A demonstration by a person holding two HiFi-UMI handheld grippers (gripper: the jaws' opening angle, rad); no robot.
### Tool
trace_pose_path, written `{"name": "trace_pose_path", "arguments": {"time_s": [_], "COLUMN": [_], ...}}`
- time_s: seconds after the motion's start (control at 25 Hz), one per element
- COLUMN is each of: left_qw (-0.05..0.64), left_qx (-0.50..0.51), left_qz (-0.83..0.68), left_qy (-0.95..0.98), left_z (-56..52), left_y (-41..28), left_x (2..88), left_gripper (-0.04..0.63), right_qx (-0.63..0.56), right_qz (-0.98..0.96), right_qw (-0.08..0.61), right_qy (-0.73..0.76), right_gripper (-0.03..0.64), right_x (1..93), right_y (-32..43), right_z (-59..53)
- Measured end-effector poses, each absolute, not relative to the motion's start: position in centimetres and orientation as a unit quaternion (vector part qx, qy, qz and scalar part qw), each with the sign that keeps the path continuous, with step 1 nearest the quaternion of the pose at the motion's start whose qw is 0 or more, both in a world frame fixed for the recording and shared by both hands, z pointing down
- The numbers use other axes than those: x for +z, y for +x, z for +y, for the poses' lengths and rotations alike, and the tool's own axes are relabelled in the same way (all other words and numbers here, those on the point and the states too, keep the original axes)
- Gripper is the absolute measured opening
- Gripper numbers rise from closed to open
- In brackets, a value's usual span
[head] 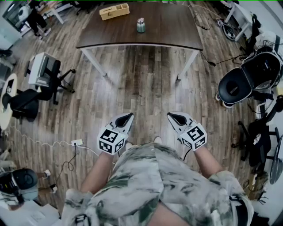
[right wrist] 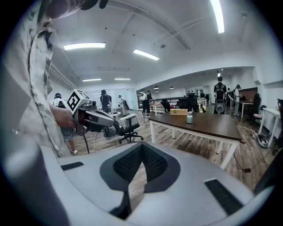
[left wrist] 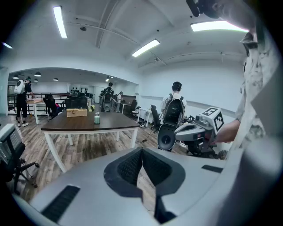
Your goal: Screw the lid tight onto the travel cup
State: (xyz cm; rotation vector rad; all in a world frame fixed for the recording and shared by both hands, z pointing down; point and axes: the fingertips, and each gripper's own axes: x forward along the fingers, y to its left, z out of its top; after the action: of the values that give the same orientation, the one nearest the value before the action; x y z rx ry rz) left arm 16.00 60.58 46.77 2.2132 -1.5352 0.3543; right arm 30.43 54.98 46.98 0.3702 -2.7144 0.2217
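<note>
Plank flooring [head: 141, 84] is filling most of the head view, and a dark-topped table [head: 177, 31] on white legs is standing at its far end, well apart from the person. Office chairs [head: 42, 70] are sitting off to the sides, and other people are standing about in the background of both gripper views. The person, in a pale patterned shirt [head: 154, 185], is holding both tools out in front of the body, side by side and pointing somewhat down toward the floor. The left gripper [head: 127, 117] is showing its jaws clenched together in its own view — the black ribbed pads are meeting along a seam with nothing between them, and only floor is showing below. The right gripper [head: 173, 116] is looking the same in its view — pads pressed together, grasping nothing. Neither is touching anything. A wooden box [head: 114, 11] is resting near the table's far edge. The travel cup [head: 140, 25], pale green with a silvery lid sitting on it, is standing upright on the tabletop near the box, to its right, and far from both grippers. Whether the lid is screwed tight I cannot tell.
</note>
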Motion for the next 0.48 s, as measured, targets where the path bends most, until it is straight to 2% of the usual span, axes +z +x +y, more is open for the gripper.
{"name": "trace_pose_path", "arguments": {"time_s": [0.48], "left_qw": [0.22], "left_qx": [0.128], "left_qz": [-0.564], "left_qy": [0.785], "left_z": [58.9], "left_y": [22.9], "left_x": [46.6], "left_gripper": [0.025], "right_qx": [0.087], "right_qz": [-0.972], "right_qw": [0.188], "right_qy": [0.106], "right_gripper": [0.02], "right_x": [47.4], "right_y": [36.9], "right_z": [52.6]}}
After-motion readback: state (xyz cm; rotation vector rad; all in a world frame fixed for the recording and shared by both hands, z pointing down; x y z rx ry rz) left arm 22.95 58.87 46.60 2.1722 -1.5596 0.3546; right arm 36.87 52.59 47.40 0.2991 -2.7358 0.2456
